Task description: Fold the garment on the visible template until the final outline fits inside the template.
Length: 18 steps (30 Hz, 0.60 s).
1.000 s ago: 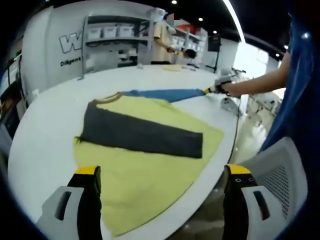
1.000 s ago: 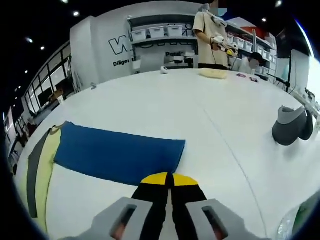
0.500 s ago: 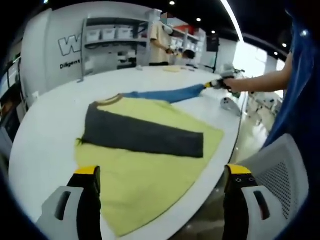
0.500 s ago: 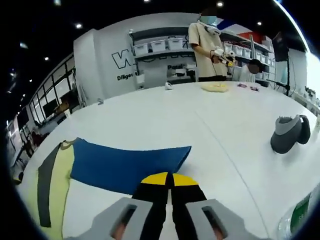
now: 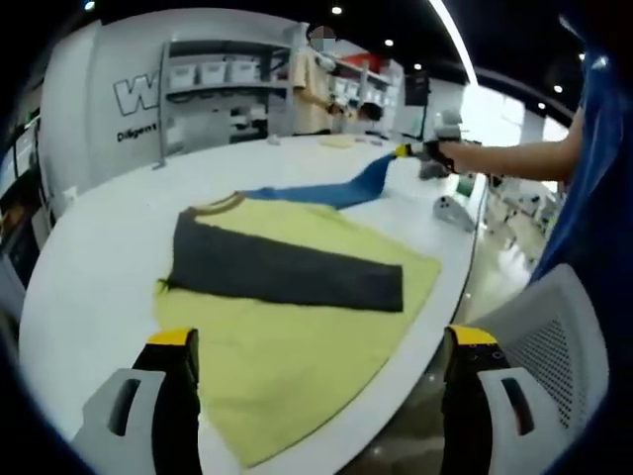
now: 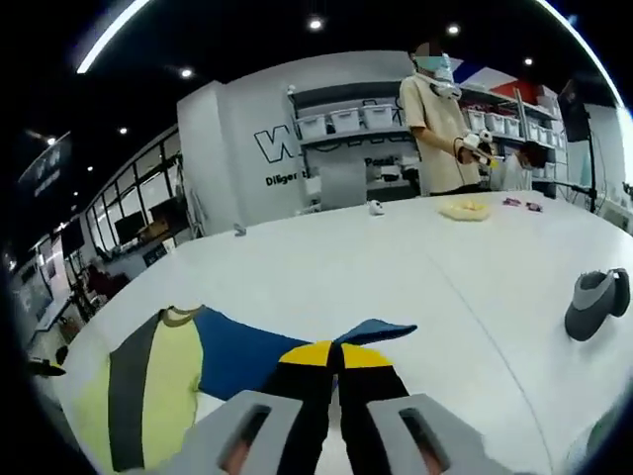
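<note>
1. Left gripper (image 5: 321,346): jaws spread wide, nothing between them, held over the near edge of the table (image 5: 89,257); a white chair (image 5: 554,336) sits just beyond the right jaw
2. Shirt (image 5: 297,317) lies flat on the table just ahead of the left gripper: yellow body, with a dark grey sleeve (image 5: 287,272) folded across it
3. Collar (image 5: 220,204) sits at the far left end of the shirt; blue sleeve (image 5: 326,190) runs from there away to the right, its far end raised off the table
4. Right gripper (image 5: 406,150), seen in the left gripper view at the end of the person's arm (image 5: 504,156), is pinching the blue sleeve's tip
5. Right gripper view: jaws pressed together on the blue cloth (image 6: 247,351), cuff (image 6: 381,330) bunched at the tips (image 6: 334,354)
6. A grey object (image 6: 595,302) rests on the table well to the right of the sleeve; I cannot tell what it is
7. Far side: a person (image 6: 440,124) stands at the table, shelves (image 6: 346,124) with bins on the wall behind
</note>
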### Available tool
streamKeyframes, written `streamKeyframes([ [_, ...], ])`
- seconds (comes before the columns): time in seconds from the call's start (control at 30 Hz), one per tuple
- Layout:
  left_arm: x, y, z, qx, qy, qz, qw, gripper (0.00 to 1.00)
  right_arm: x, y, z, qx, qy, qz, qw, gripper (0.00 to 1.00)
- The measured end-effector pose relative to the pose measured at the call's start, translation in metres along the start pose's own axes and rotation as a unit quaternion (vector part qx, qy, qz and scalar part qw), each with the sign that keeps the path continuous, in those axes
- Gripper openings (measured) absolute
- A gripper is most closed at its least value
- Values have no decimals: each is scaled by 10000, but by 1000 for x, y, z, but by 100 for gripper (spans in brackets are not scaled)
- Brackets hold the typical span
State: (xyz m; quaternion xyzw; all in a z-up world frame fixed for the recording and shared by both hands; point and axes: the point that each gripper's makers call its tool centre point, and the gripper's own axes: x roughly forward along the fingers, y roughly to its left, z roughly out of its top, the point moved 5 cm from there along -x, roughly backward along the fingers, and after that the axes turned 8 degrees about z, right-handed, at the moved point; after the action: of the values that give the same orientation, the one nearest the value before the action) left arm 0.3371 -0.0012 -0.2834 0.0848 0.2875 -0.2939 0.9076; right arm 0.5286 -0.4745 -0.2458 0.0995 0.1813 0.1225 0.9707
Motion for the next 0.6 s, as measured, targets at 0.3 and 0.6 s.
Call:
streamKeyframes([
  [0.3,-8,10,-2,17,-56,-12,10000,98,21,58,9,-116,-132,573,9982,0],
  [0.6,-9,5,-4,-126,-38,-258,9996,99,29,124,17,-120,-160,1098,9938,0],
])
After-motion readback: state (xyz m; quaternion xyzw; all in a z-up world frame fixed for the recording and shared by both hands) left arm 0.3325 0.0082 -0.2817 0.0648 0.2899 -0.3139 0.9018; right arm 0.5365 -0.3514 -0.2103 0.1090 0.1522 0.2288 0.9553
